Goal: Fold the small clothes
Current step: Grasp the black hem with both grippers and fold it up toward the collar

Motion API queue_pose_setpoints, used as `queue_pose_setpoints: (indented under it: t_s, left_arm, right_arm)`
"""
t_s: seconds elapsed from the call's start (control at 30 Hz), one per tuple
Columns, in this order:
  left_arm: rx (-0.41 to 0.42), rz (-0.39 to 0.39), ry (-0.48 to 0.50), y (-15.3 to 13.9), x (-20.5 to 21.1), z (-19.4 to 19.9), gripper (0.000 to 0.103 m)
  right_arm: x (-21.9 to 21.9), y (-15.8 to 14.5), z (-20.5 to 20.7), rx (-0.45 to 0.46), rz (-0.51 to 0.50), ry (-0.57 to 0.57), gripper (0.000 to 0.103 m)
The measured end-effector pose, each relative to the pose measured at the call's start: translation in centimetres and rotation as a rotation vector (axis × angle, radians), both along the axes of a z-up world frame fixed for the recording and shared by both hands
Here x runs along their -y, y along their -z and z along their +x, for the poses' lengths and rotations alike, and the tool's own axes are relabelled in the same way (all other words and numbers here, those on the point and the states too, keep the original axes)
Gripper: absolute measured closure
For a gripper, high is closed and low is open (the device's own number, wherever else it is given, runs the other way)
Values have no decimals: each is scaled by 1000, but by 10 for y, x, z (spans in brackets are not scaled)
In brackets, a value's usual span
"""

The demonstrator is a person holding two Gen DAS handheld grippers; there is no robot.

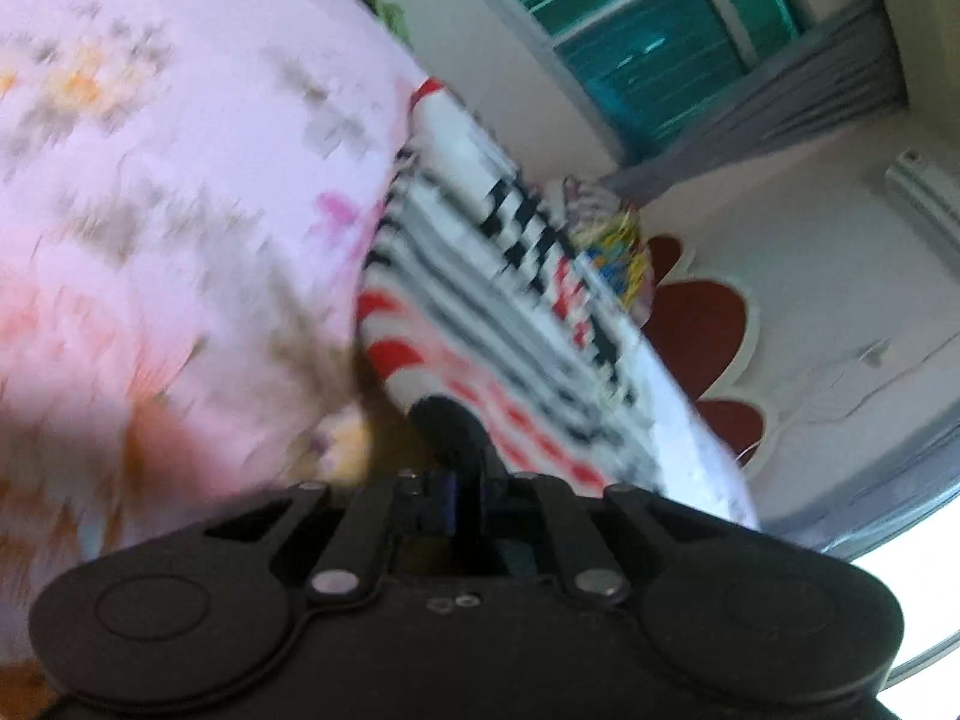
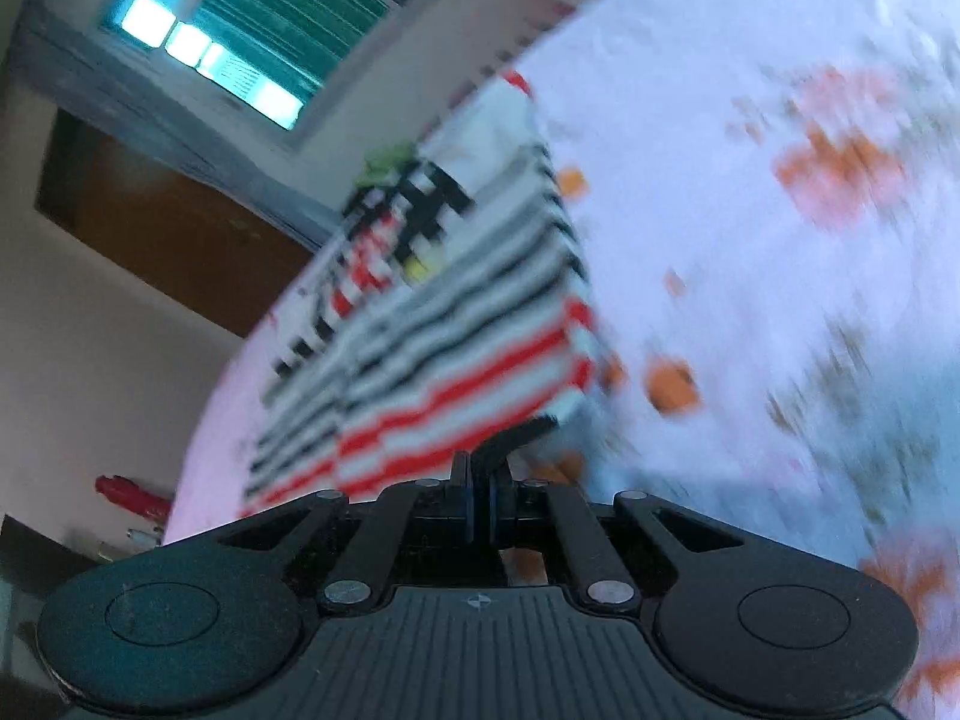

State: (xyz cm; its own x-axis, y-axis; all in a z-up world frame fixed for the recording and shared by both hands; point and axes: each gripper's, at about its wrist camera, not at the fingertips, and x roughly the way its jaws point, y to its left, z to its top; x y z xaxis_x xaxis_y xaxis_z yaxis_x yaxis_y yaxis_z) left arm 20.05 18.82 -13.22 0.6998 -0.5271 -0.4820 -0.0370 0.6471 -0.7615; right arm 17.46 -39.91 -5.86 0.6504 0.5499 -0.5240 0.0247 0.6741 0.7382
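A small striped garment (image 1: 480, 300) in white, black and red lies on a floral bed sheet (image 1: 150, 180). The left wrist view is tilted and blurred. My left gripper (image 1: 447, 420) is shut on the garment's near red-striped edge, its dark fingers pressed together at the cloth. In the right wrist view the same garment (image 2: 456, 324) stretches away from my right gripper (image 2: 510, 438), which is shut on its near corner where the red stripes end. The cloth covers the fingertips of both grippers.
The sheet (image 2: 780, 210) spreads wide to the right. A colourful bundle (image 1: 618, 246) lies just past the garment. Beyond the bed are a teal window (image 1: 648, 30), a wall with red petal shapes (image 1: 696, 324), a brown door (image 2: 168, 222) and a red object (image 2: 129, 495) low on the left.
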Motion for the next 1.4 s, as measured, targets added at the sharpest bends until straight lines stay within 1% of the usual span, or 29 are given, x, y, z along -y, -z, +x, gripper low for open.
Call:
queue_pose_setpoints:
  t_s: [0.03,0.1,0.2,0.23,0.3,0.37,0.43,0.5,0.57,0.67,0.73,0.77,0.8,0.83,0.87,0.9,0.93,0.97,1.03,1.1,1.17,1.2,1.23,1.33,1.4]
  left_arm:
    - [23,-12,-2,-9,-1,6,98]
    - [65,-3,-5,-25,-1,20,98]
    - [122,8,-20,-54,4,57,98]
    - [141,18,-23,-64,6,75,98]
    - [153,17,-38,-75,7,107,98]
    - [153,27,-54,-82,11,148,98]
    - [130,30,-69,-82,13,188,98]
    - [110,41,-76,-78,15,222,98]
    - [88,71,-72,-70,19,256,98]
    - [35,112,-69,-52,25,299,98]
    - [9,139,-63,-37,27,316,98]
    - [10,144,-53,-31,27,322,97]
    - [20,142,-47,-25,27,329,94]
    - [33,141,-52,-21,25,331,84]
    - [50,138,-64,-17,24,334,76]
    - [71,142,-79,-15,23,337,54]
    - [101,159,-96,-14,22,339,44]
    - [121,171,-102,-14,22,340,44]
    - [137,164,-99,-15,17,339,39]
    - [153,227,-77,-18,19,339,41]
    - [154,327,-11,-25,25,341,50]
    - [156,379,26,-27,29,343,52]
    - [159,410,56,-28,33,348,56]
    - [143,515,141,-28,47,356,63]
    - [129,569,170,-26,56,362,65]
  right_arm:
    - [-1,-11,9,25,0,-4,100]
    - [-3,-32,28,71,-9,1,100]
    - [-4,-58,69,119,-24,26,100]
    - [-5,-66,87,136,-19,35,100]
    - [-4,-76,122,152,-5,55,100]
    - [-2,-79,158,141,14,67,100]
    - [-3,-76,199,137,32,69,100]
    - [-4,-66,240,117,57,68,100]
    - [3,-59,266,92,75,66,100]
    - [5,-31,314,33,96,54,100]
    - [9,-9,335,-7,102,47,99]
    - [10,2,344,-3,103,42,99]
    - [11,10,351,7,107,47,99]
    - [12,18,358,5,101,50,99]
    - [10,22,366,6,74,51,86]
    - [9,24,371,27,45,57,55]
    - [9,27,375,69,14,66,45]
    - [11,28,377,97,11,71,44]
    - [16,30,381,121,25,85,44]
    - [19,25,379,152,-15,85,44]
    - [14,19,377,179,-68,38,44]
    - [10,15,375,190,-101,6,44]
    - [5,13,376,202,-139,-34,44]
    - [-21,15,384,211,-255,-113,45]
    - [-39,20,388,214,-348,-153,45]
